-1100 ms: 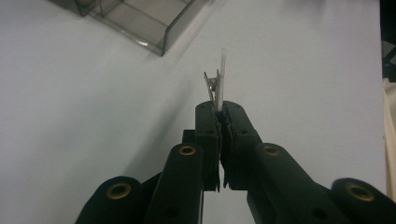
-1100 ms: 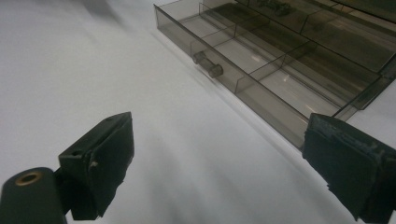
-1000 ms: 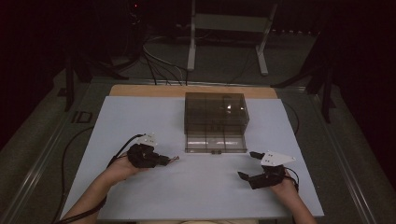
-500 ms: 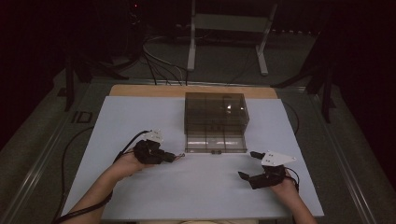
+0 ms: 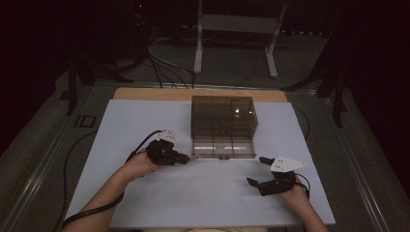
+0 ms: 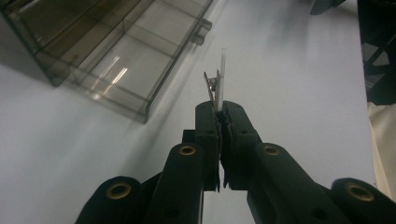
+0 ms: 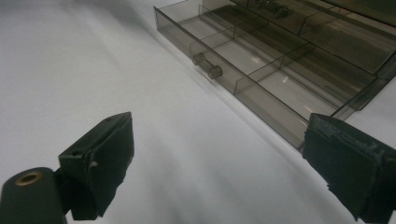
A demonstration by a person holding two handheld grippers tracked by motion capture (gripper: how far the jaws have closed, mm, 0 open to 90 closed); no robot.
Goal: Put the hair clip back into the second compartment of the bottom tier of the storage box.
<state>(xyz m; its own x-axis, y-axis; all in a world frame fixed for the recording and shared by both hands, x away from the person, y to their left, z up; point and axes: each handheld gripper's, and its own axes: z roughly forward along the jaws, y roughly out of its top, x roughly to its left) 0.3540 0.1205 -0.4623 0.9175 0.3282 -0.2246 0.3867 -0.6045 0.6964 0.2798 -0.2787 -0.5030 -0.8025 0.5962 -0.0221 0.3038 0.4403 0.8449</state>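
Observation:
A smoky clear drawer box (image 5: 222, 113) stands at the middle of the white table cover, its bottom drawer (image 5: 223, 148) pulled out toward me. The drawer (image 7: 261, 70) has dividers and a round knob (image 7: 208, 65). My left gripper (image 5: 186, 158) sits just left of the drawer's front. It is shut on a small thin metal clip (image 6: 214, 86) with a clear strip, which sticks out past the gripper (image 6: 219, 109). The drawer's corner (image 6: 140, 79) lies ahead and to the left of it. My right gripper (image 5: 258, 170) rests near the table's front right, open, with nothing between its jaws (image 7: 224, 158).
White cover (image 5: 145, 121) spans the table, with a wooden edge (image 5: 145, 93) at the back. Cables (image 5: 140, 145) trail from the left gripper. A white metal stand (image 5: 237, 29) and floor cables lie beyond the table. Bare sheet lies between the two hands.
My left hand has moved right and slightly toward the open drawer with the clip still in its jaws. The right hand has stayed put.

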